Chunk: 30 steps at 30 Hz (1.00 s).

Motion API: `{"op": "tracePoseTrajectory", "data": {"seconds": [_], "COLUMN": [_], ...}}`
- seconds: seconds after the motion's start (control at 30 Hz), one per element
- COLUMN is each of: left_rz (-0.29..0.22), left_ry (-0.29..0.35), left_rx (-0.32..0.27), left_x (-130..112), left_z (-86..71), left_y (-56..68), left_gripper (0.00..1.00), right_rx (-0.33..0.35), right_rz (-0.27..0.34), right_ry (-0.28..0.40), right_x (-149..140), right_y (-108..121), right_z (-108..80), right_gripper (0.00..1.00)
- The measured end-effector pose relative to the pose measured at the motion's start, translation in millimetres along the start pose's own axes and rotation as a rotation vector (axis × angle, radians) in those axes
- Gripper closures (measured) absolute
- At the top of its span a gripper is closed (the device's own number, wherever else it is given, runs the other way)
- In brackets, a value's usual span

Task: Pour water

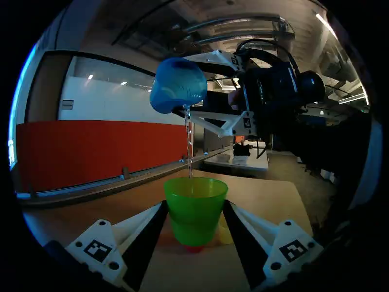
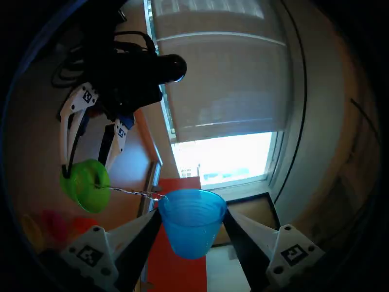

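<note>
**Water running from the blue cup into the green cup**

In the left gripper view, the left gripper [image 1: 194,220] is pinching the green cup [image 1: 195,211], one finger pressing on each side of its wall. The cup is standing upright at the near edge of the wooden table [image 1: 272,194]. Its base is partly hiding a yellow cup [image 1: 225,235] just to its right and a red thing [image 1: 194,248] beneath it, so I cannot tell whether it is resting on the tabletop.

Above it, the right gripper [image 1: 190,88] is reaching in from the right and clamping the blue cup [image 1: 177,91] between its two white fingers. The blue cup is tilting steeply, its mouth leaning left and down. A thin stream of water [image 1: 189,146] is falling from its lower lip straight into the open mouth of the green cup. A red wall panel [image 1: 97,151] is running along the far left behind the table.

In the right gripper view, the blue cup is sitting close up between that gripper's own fingers, both squeezing its sides. The stream is leaving its rim on the left and reaching the green cup farther off, where the left gripper's fingers are gripping it. A bright window [image 2: 223,160] is glowing behind the blue cup, under a lowered blind [image 2: 223,73].
</note>
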<state>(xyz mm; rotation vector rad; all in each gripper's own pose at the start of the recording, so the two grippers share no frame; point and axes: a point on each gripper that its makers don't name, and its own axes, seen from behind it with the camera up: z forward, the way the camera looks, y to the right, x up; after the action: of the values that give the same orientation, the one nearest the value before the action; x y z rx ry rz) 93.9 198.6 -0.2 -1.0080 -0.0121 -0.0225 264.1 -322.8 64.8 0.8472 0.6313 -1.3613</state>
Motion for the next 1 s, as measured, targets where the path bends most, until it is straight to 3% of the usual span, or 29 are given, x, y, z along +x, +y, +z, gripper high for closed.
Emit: {"op": "tracePoseTrajectory", "data": {"seconds": [1.0], "left_rz": [-0.001], "left_ry": [0.001], "left_rx": [0.001], "left_x": [1], "left_z": [0.1], "left_y": [0.4], "left_gripper": [0.18], "right_rx": [-0.008], "right_rz": [-0.184], "right_ry": [-0.013], "right_x": [18], "right_y": [-3], "right_z": [0.1], "right_gripper": [0.09]}}
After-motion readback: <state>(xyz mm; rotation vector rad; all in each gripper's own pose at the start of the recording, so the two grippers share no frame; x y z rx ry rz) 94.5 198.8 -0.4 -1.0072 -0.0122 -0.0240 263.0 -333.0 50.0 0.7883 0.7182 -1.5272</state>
